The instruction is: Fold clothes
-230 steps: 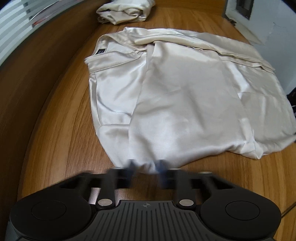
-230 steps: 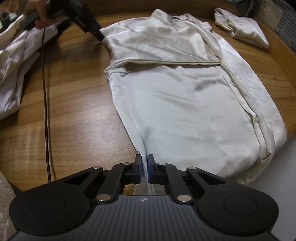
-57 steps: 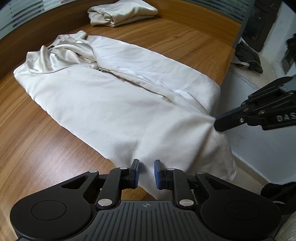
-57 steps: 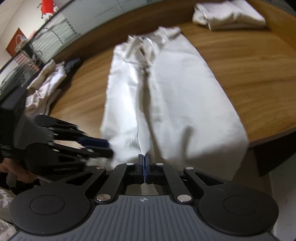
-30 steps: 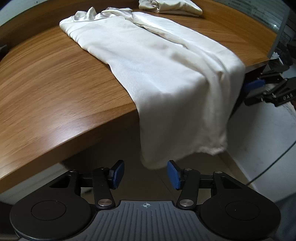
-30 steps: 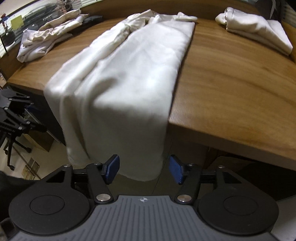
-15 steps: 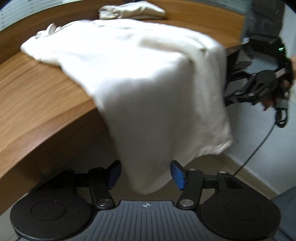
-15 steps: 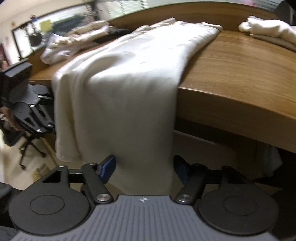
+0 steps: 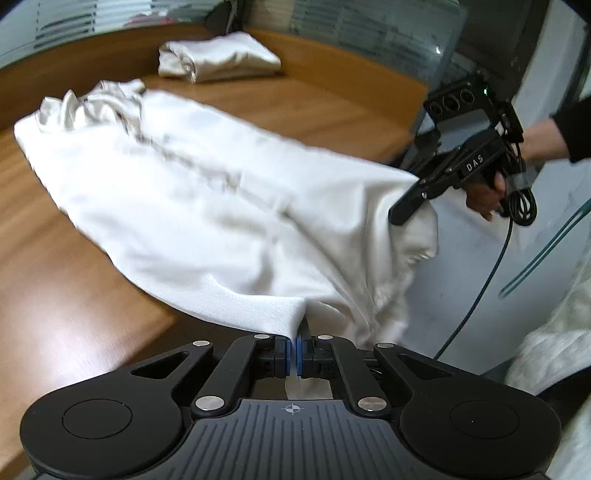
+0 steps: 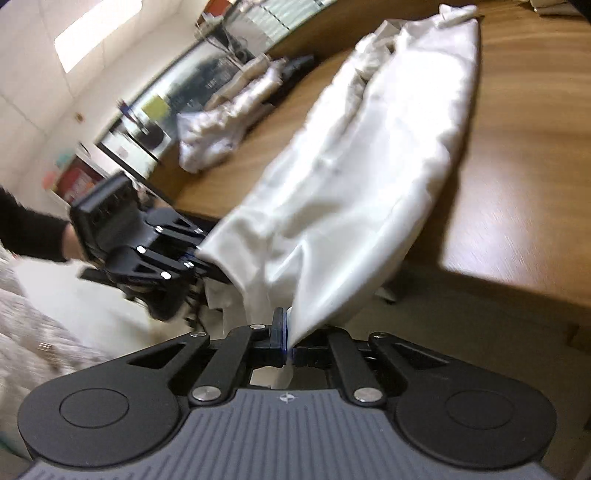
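- Your left hand-held gripper is clamped on the near hem of the white shirt, with a thin strip of cloth pinched between its blue pads.
- Your right hand-held gripper is also closed on the shirt's hem; the cloth rises straight out from between its fingers.
- In the left wrist view that right hand-held gripper appears at the shirt's other bottom corner, with your hand around its handle and a black cable hanging below it.
- The shirt's collar end lies bunched on the wooden tabletop, while the hem end is lifted off the tabletop's edge between your two grippers.
- The tabletop is curved, glossy brown wood with a raised wooden rim along its far side.
- A folded pale garment sits on the tabletop beyond the shirt's collar, well apart from it.
- In the right wrist view a heap of white clothes lies on the tabletop, off to the shirt's left.
- Behind the tabletop you can see glass panels with horizontal stripes, blurred.
- A lit ceiling panel shows above the shirt in the right wrist view, set in a white ceiling.
- Both views are motion-blurred, so fine detail on the shirt is hard to read.
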`<state>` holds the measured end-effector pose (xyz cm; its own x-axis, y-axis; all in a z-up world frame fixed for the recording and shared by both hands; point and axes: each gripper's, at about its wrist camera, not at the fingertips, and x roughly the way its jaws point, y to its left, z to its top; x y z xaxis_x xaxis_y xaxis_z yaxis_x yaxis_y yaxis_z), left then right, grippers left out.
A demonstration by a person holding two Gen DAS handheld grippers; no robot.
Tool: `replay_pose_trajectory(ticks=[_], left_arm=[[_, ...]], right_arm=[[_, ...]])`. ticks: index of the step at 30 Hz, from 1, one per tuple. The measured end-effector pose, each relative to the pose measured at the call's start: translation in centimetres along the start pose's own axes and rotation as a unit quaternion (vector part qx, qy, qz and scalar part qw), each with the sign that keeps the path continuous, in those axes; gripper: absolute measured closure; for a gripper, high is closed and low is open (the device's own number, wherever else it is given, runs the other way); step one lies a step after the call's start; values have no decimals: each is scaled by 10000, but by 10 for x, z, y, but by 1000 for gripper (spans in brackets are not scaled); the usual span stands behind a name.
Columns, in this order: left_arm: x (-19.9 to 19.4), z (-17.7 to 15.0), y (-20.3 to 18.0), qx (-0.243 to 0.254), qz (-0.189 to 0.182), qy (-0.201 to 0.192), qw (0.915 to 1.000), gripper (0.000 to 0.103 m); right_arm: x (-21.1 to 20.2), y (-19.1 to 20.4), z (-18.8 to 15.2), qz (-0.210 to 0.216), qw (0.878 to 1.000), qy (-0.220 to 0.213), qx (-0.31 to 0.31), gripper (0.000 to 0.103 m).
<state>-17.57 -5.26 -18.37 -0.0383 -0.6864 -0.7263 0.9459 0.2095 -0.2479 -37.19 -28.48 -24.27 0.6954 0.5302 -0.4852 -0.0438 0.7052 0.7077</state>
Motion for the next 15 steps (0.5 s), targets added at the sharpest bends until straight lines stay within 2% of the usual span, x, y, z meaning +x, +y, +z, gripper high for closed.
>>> replay_pose_trajectory(ticks=[4, 8, 10, 15], left_arm=[[-22, 28, 8, -651, -116, -288, 9974, 98], [-32, 53, 27, -1368, -22, -685, 9882, 98], [-34, 64, 40, -1554, 71, -857, 9841, 98], [-26, 90, 82, -2041, 261, -1102, 9724, 98]], right_arm=[[-21, 17, 27, 287, 9988, -227, 320, 100], [-36, 22, 56, 331, 9947, -724, 645, 100], [-42, 21, 70, 332, 9912, -985, 825, 100], [-40, 7, 111, -6, 9835, -1407, 1139, 100]])
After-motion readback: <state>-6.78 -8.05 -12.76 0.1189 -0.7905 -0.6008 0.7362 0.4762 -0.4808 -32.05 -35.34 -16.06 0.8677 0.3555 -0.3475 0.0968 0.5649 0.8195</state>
